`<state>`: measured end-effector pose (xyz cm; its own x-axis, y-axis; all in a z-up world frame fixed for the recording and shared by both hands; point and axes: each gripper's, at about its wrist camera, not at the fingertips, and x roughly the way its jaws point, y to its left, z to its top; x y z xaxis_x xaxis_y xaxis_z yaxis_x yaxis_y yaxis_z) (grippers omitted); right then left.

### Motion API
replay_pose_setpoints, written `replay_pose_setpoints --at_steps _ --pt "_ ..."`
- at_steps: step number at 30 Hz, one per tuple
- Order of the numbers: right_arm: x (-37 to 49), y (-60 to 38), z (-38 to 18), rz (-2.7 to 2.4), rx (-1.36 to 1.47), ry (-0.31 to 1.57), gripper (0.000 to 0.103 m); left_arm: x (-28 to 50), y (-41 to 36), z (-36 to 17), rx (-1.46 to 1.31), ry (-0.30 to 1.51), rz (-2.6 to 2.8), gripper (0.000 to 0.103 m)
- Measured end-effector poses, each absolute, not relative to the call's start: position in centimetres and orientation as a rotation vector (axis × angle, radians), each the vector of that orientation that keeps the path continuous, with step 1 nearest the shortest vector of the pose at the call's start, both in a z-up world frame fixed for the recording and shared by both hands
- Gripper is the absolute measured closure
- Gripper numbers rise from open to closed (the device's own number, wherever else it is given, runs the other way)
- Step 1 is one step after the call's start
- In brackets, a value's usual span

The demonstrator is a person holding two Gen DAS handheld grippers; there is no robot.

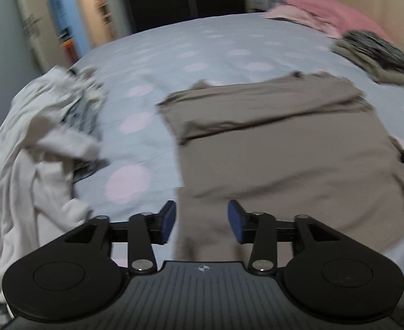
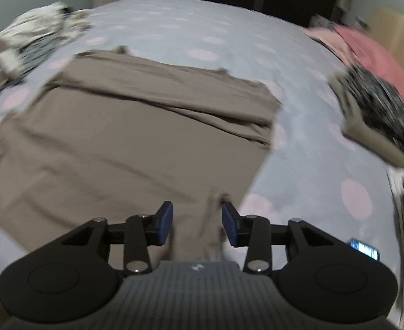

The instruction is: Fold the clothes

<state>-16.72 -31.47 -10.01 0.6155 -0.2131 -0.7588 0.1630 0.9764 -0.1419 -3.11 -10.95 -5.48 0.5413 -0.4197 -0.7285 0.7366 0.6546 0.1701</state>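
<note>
A taupe garment [image 1: 290,143] lies partly folded on the bed, its far part doubled over. In the left wrist view my left gripper [image 1: 202,220] stands open over the garment's near left edge, and cloth shows between the blue pads without being pressed. The right wrist view shows the same taupe garment [image 2: 125,137] from its other side. My right gripper [image 2: 197,221] is open above the near right corner, where a ridge of cloth rises between the pads, close to the right pad [image 2: 229,227] but not pinched.
The bed has a light blue sheet [image 1: 202,44] with pale pink dots. A heap of white and patterned clothes [image 1: 37,148] lies on the left. Pink clothes [image 1: 328,11] and a dark patterned folded pile [image 2: 380,104] lie on the right. A small lit device [image 2: 364,249] rests near the right gripper.
</note>
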Motion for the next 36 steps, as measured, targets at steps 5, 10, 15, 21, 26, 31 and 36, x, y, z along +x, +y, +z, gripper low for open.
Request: replay_pose_setpoints --at_steps 5,10,15,21,26,31,36 --pt "-18.5 -27.4 -10.1 -0.009 -0.351 0.882 0.058 -6.3 -11.8 -6.3 0.658 0.686 -0.827 0.055" --pt "-21.2 -24.9 -10.5 0.137 -0.565 0.85 0.037 -10.5 -11.6 -7.7 1.002 0.511 -0.941 0.055" --pt "-23.2 -23.3 -12.5 0.191 -0.787 0.868 0.038 -11.9 -11.3 -9.7 1.171 0.512 -0.964 0.055" --pt "-24.9 -23.3 -14.0 0.213 -0.869 0.908 0.038 -12.2 -10.6 -12.1 1.355 0.499 -0.914 0.055" --pt "-25.8 -23.1 -15.4 0.196 -0.969 0.924 0.039 -12.5 -10.0 -13.9 1.517 0.422 -0.858 0.055" --pt "-26.0 -22.7 -16.1 0.197 -1.025 0.919 0.04 -13.1 -9.7 -15.6 1.601 0.342 -0.845 0.055" --pt "-26.0 -22.1 -17.0 0.196 -1.09 0.888 0.042 -13.7 -10.0 -17.2 1.68 0.236 -0.84 0.055"
